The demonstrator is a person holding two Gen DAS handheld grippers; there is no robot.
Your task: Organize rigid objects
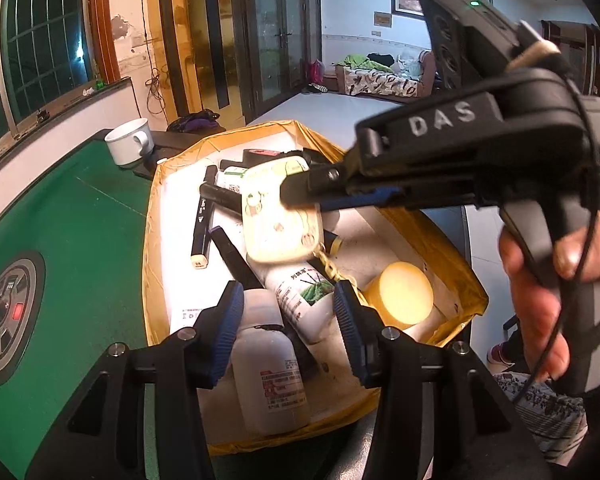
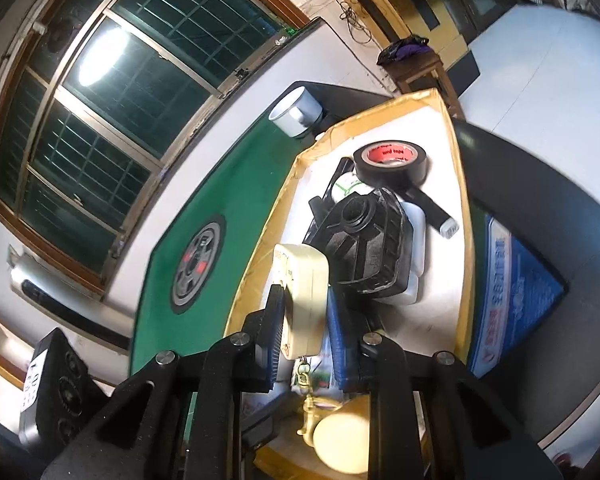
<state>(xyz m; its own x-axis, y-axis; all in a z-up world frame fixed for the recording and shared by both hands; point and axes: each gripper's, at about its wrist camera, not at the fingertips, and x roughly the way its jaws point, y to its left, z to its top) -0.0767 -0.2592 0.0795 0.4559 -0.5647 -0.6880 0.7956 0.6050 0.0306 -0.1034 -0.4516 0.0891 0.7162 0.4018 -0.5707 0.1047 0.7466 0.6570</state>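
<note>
I note: green felt game table [image 1: 80,216] with round grey centre console [image 1: 8,312]; white ceramic mug [image 1: 130,142] at its far edge; barred dark window [image 2: 100,92]; patterned sofa [image 1: 384,80] beyond.

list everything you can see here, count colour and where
box: one, yellow-walled, on the table
table: one, green felt
cream case: one, gold chain, held above the box
markers: several, black, in the box
bottles: at least two, white, box near end
round lid: one, pale yellow, in the box
tape roll: one, black, box far end
mug: one, white, beyond the box
left gripper: open, above the bottles
right gripper: shut on the cream case
hand: one, on the right gripper's handle
</note>
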